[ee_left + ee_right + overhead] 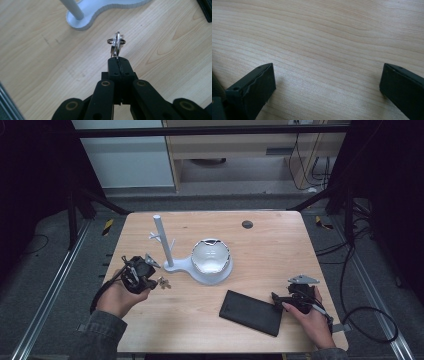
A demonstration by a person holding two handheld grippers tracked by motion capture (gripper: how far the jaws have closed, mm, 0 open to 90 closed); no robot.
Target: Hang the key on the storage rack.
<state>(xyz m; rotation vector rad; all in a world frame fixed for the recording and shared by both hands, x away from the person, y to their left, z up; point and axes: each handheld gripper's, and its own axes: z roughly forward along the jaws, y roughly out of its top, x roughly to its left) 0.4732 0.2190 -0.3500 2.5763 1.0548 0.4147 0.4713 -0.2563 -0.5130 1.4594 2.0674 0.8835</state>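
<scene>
The left gripper (117, 60) pinches a key ring (116, 45) clear of the table, likely bound for the white stand's (163, 241) pegs, while the right gripper (327, 82) rests wide open.

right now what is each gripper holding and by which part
The left gripper pinches a bunch of keys by a key's lower end; the right gripper is open, holding nothing.

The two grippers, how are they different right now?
The left gripper is shut tight on a bunch of keys on a ring, while the right gripper is wide open with nothing between its jaws. The left gripper is lifted off the wooden table near the white stand; the right gripper sits low beside the black case. Both are black, and a hand holds each.
</scene>
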